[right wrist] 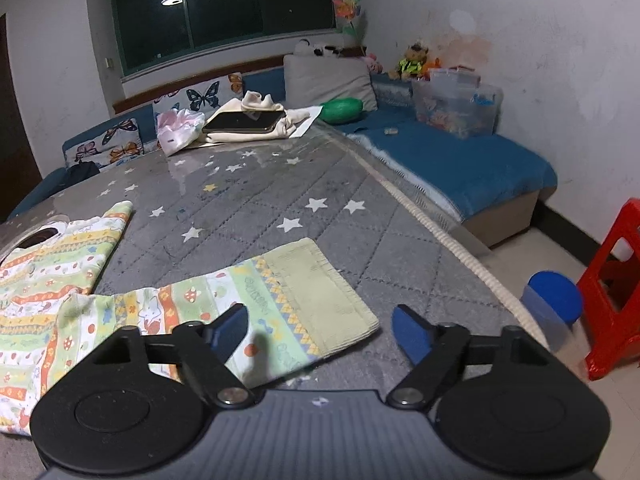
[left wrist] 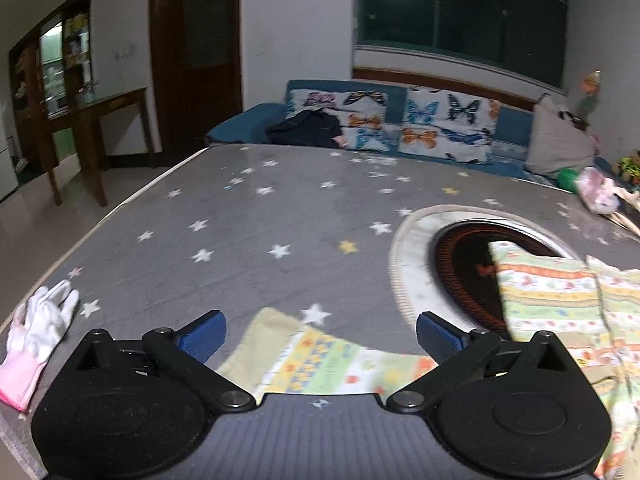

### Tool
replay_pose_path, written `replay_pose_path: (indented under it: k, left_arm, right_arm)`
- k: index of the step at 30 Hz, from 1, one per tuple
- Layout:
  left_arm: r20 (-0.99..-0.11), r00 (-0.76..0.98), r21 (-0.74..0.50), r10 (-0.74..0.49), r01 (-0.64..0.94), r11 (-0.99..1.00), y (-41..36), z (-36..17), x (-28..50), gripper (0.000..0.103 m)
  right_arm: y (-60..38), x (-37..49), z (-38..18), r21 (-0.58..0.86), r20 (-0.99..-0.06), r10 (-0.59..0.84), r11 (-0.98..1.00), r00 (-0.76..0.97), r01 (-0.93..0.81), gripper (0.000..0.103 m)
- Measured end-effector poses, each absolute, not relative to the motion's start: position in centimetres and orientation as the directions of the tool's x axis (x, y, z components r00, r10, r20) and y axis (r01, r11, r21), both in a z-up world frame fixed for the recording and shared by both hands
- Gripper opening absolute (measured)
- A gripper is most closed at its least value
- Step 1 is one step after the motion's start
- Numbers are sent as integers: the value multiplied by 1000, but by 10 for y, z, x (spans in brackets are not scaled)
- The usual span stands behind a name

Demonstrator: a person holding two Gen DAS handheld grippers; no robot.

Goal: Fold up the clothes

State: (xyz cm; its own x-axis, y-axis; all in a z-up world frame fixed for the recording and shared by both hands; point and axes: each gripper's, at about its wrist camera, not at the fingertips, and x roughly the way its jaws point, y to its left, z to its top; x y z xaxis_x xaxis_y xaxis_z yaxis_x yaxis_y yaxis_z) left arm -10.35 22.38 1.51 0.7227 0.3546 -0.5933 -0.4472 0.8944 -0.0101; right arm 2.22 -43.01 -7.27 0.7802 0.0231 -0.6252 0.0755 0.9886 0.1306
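Both grippers are hanging released: left gripper (left wrist: 320,332) over one sleeve cuff (left wrist: 276,332) of the striped garment (right wrist: 60,280), right gripper (right wrist: 320,330) above the other cuff (right wrist: 320,292).

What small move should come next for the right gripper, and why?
Probably ease the right gripper forward and down, then close on the green cuff of the patterned garment. Its jaws are open and empty just above that cuff, which lies spread flat on the star-patterned table, still unfolded.
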Motion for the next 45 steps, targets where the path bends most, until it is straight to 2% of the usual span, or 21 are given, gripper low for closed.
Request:
replay_pose_path:
  k: [5,7,10,12,15,31,39,45]
  left_arm:
    - [-592,744,-14,311,-395,919,203,18,-98,103]
    - [-601,745,-18,291,-376,927,196,16,-95,103]
    - [-614,745,-27,262,-351,936,184,12,-90,103]
    - [-614,751,-32,241,-330,944,175,11,-87,103]
    - [-613,762,-35,208,-290,956,161,10,-84,103]
    - [-611,788,-55,82,-146,988,115,4,-78,103]
    - [-609,791,-84,49,-126,989,111,-1,-84,103]
    - [-605,795,-111,42,-136,985,116,-2,-91,103]
  right_arm:
    - [-430,30,-78,100,-640,15,993,768,63,65]
    - [-429,31,-77,86,-642,11,995,767,57,46]
    - [-434,32,-73,136,-644,49,989,764,51,23]
    - [-436,31,-70,174,-641,82,984,763,41,16]
    - [-432,28,-62,190,-625,103,982,774,23,11]
    - [-350,23,42,255,-443,448,893,777,-370,9]
    - [-273,33,64,212,-406,593,801,695,-560,9]
    - [-221,40,62,201,-416,663,734,622,-648,9]
